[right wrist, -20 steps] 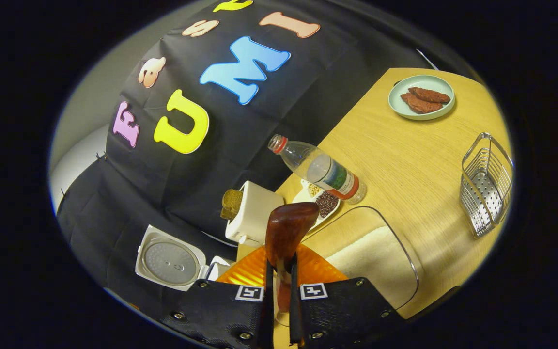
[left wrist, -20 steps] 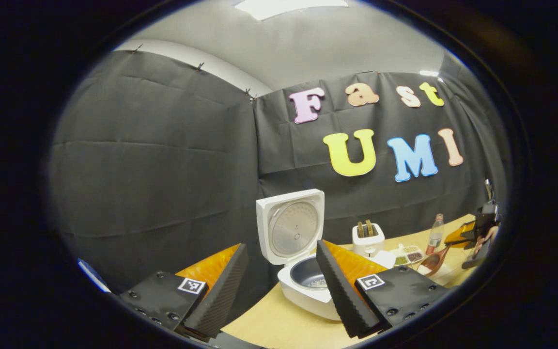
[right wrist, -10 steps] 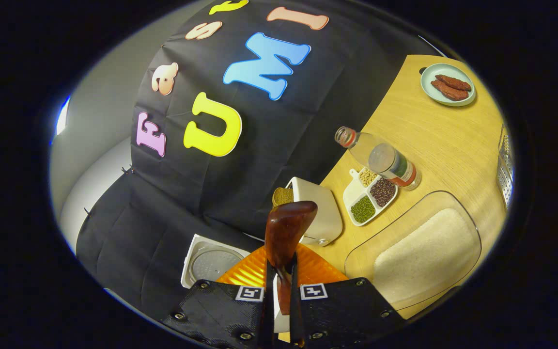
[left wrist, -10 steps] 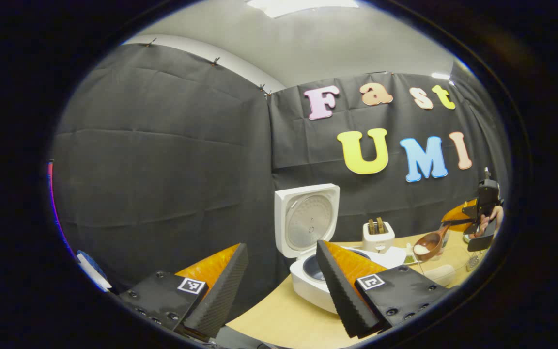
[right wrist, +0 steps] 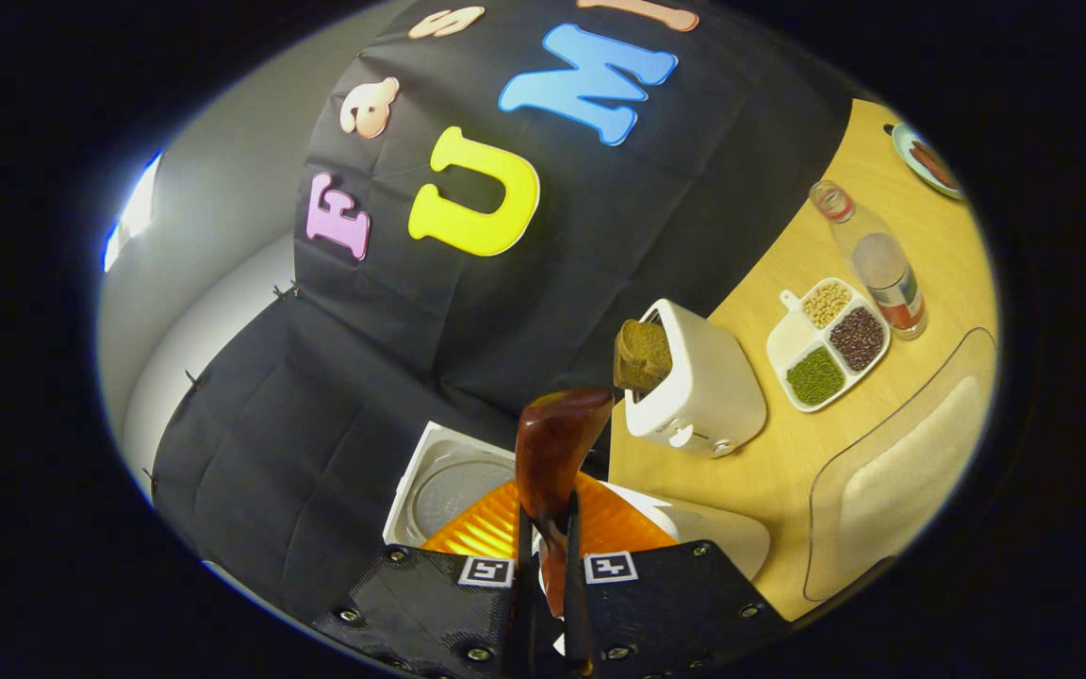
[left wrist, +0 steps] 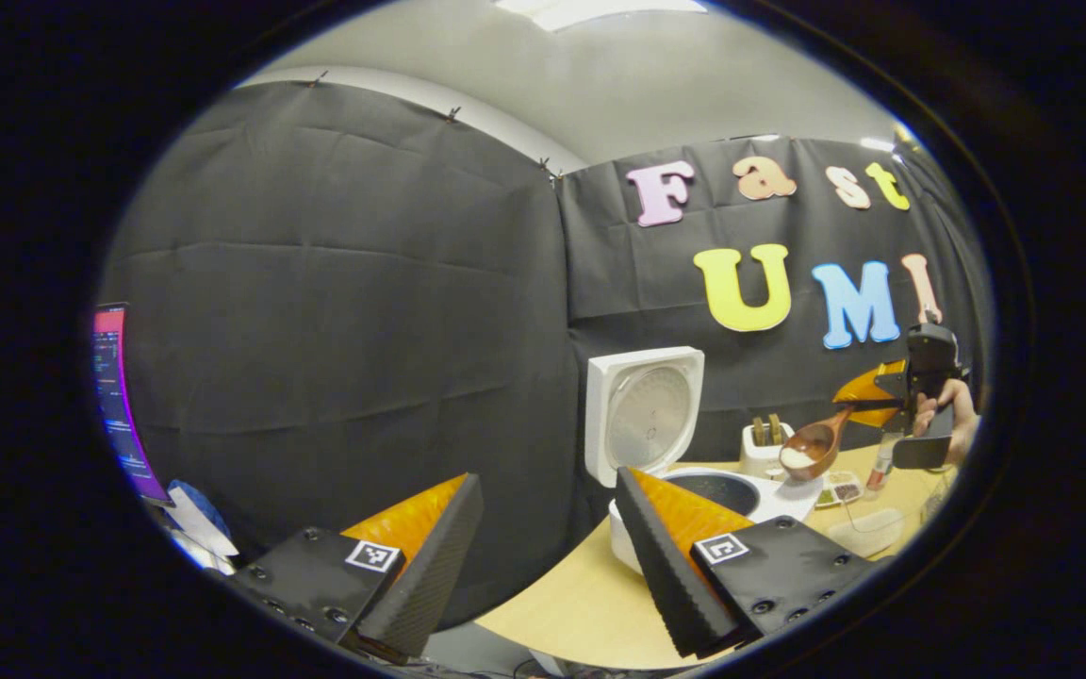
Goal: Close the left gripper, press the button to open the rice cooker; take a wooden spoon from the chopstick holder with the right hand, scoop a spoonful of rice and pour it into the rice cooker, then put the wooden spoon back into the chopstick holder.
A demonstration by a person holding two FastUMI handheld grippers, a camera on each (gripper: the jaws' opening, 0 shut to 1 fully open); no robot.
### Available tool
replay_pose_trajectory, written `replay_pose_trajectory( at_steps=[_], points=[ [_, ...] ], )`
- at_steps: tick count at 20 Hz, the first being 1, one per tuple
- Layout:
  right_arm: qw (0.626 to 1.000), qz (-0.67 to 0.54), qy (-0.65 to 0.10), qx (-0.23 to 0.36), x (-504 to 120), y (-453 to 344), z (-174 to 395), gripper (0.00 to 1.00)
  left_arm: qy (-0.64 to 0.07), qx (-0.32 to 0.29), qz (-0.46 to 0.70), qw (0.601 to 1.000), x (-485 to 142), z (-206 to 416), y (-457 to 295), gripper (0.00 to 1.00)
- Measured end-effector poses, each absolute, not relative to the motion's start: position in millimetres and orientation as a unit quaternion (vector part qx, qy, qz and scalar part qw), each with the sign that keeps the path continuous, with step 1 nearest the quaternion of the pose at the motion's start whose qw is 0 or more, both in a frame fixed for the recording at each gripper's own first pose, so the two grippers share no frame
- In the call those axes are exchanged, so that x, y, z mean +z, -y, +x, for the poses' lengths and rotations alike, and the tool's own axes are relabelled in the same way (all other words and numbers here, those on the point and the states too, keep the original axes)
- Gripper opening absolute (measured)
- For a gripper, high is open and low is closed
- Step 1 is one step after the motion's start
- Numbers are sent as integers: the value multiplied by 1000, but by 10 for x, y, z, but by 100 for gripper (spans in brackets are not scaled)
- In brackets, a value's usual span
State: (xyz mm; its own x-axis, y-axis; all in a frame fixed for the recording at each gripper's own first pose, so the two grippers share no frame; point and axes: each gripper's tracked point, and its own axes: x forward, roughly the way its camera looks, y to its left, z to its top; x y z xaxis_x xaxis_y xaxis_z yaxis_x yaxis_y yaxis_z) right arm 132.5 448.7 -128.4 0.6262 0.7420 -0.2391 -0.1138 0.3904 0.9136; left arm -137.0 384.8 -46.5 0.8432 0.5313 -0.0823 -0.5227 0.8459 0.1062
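Wooden tabletop (left wrist: 590,604) is carrying the opened rice cooker (left wrist: 694,490); right gripper (right wrist: 548,604), pinching the rice-loaded wooden spoon (left wrist: 812,445), is nearing the cooker's 2 o'clock; left gripper (left wrist: 543,556) is idling, spread. Pouring and spoon return are remaining.

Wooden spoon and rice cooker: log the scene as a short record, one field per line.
rice cooker: lid up, pot open, on the table
wooden spoon: bowl holds white rice, raised beside the cooker's far edge, not yet tipped
right tool: shut on the spoon's handle, held by a hand
left tool: open, holding nothing, near the table's edge
rice container: clear, part full, on the table
toaster: bread in its slot
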Motion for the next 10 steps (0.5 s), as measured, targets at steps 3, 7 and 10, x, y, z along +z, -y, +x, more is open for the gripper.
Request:
replay_pose_trajectory(
  at_steps=[3, 7, 10],
  points=[
    [769, 453, -332, 306, -1268, -4825, 1322, 13, -58, 287, 39, 955, -503, -1495, -3939, 98],
    [780, 407, -337, 337, -1324, -5269, 1263, 13, -66, 305, 31, 950, -564, -1690, -4042, 98],
    [798, 360, -330, 354, -1399, -5542, 1290, 13, -73, 320, 24, 944, -647, -1830, -4104, 95]
  ],
)
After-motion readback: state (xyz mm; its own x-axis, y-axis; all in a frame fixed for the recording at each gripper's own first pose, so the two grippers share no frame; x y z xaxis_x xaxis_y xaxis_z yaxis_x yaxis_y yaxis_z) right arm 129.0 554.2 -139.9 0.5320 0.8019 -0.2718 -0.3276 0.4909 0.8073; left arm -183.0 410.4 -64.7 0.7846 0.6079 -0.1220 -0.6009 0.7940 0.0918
